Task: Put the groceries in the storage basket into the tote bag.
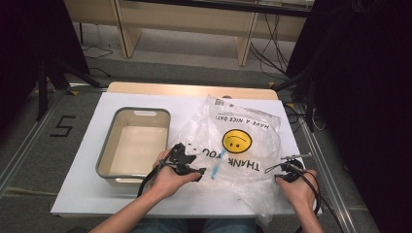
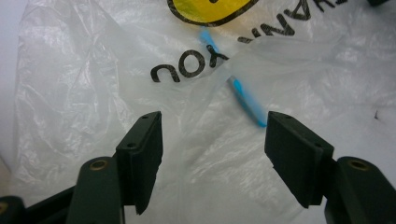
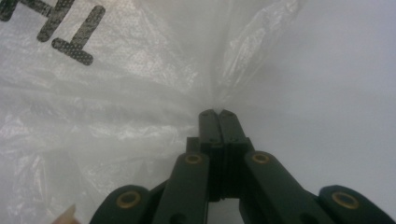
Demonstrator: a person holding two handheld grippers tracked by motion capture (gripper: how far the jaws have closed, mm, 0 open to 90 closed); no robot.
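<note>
White table (image 1: pixel 77 194) on grey floor, cables trailing behind; a grey tub (image 1: pixel 133 143) sits left, the crumpled smiley plastic bag (image 1: pixel 243 145) beside it; left gripper (image 2: pixel 214 135) spread wide over the bag, right gripper (image 3: pixel 218 113) pinching its edge.

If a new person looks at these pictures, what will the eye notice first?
First comes the clear plastic bag with its yellow smiley face, spread over the right half of the white table, with something blue lying under its film. Left of it stands an empty beige tub. At the bag's near edge, the right gripper pinches the plastic with shut jaws, while the left gripper hangs open above it.
</note>
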